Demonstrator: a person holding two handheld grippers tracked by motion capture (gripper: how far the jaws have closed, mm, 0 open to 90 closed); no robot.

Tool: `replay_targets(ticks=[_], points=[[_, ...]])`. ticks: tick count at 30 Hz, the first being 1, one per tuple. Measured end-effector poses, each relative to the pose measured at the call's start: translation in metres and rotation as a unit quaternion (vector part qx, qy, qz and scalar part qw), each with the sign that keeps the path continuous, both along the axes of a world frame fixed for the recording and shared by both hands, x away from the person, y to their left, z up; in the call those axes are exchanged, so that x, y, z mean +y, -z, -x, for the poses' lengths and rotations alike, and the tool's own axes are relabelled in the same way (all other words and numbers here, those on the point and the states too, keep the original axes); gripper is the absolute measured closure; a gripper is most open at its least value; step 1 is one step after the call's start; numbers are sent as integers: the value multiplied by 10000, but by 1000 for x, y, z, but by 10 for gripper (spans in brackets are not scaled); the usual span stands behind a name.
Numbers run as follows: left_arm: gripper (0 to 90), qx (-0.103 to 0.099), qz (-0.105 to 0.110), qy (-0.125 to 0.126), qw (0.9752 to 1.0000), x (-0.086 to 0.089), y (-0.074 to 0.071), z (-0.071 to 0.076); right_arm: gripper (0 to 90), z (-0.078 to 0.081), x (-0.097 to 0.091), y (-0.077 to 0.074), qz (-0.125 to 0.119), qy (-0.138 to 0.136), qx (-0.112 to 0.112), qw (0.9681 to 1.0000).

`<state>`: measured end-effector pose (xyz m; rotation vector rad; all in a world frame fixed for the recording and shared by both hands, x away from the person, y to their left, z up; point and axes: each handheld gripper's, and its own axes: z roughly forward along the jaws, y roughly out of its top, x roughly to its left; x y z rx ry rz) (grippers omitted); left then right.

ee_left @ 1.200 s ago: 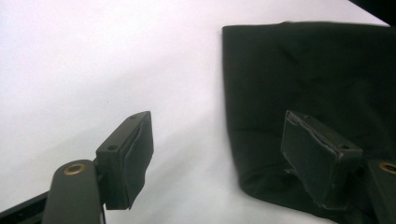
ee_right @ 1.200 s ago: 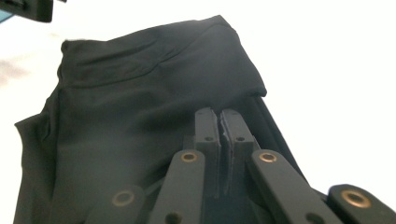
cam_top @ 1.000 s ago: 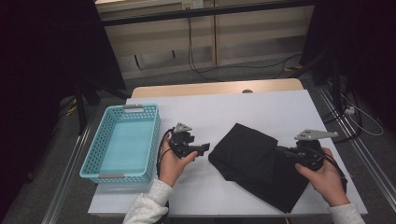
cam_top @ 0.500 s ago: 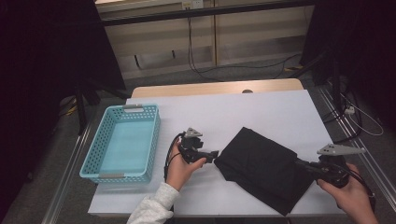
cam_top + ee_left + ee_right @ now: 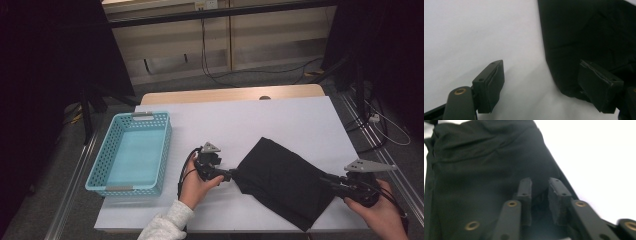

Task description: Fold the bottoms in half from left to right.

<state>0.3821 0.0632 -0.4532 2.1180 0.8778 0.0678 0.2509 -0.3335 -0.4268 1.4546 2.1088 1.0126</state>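
The black cloth (image 5: 285,182) lies flat in a folded slab on the white tabletop (image 5: 280,120), toward my near right, its long edges running slantwise from the middle down to the front edge. My left claw (image 5: 231,174) sits at the cloth's left corner; in the left gripper view its jaws stand wide apart, one pad over bare tabletop (image 5: 474,37) and the other above the cloth's (image 5: 586,32) edge, pressing on nothing. My right claw (image 5: 327,179) lies at the cloth's right edge, low over the fabric. In the right gripper view its jaws have just been opening and now stand a little apart above the dark cloth (image 5: 481,162); a gap shows between the pads, and I cannot tell whether a fold of fabric sits in it, so I count this claw as released. Well off to the left, near the tabletop's left edge, stands a light blue plastic basket (image 5: 97,172).
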Motion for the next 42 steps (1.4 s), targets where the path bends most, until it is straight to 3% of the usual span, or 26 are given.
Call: replay_targets(ticks=[2, 5, 7, 9, 12, 16, 18, 19, 22, 28, 33, 42], points=[[246, 87, 2, 65, 9999, -1, 4, 3, 583, -2, 3, -1, 20, -75, -103, 9999], [255, -50, -79, 105, 9999, -5, 5, 7, 522, -3, 8, -2, 40, -61, -191, 9998], [344, -66, -99, 174, 9998, -7, 5, 10, 475, -4, 10, -3, 51, -23, -247, 9997], [403, -258, -272, 178, 9991, -12, 5, 15, 454, -5, 10, -3, 24, 30, -326, 9995], [512, -300, -308, 144, 9990, -17, 5, 18, 418, -6, 7, -4, -39, 141, -379, 9992], [678, -210, -317, 174, 9991, -19, 4, 18, 403, -9, 5, -4, -60, 255, -460, 9986], [813, -29, -187, 159, 9997, -20, 5, 15, 401, -10, 6, -5, -59, 267, -510, 9983], [829, 34, -173, 149, 9997, -20, 5, 14, 400, -11, 6, -5, -73, 280, -513, 9983], [858, 245, -165, 153, 9994, -20, 1, 8, 399, -13, 8, -6, -80, 275, -541, 9981], [866, 233, 6, -137, 9996, -12, -11, -15, 388, -16, 12, -8, -99, 265, -578, 9979], [866, 179, -114, -467, 9987, -1, -20, -39, 367, -20, 18, -5, -75, 210, -538, 9983], [866, 170, -187, -839, 9962, 22, -29, -66, 347, -25, 30, 0, -4, 77, -484, 9988]])
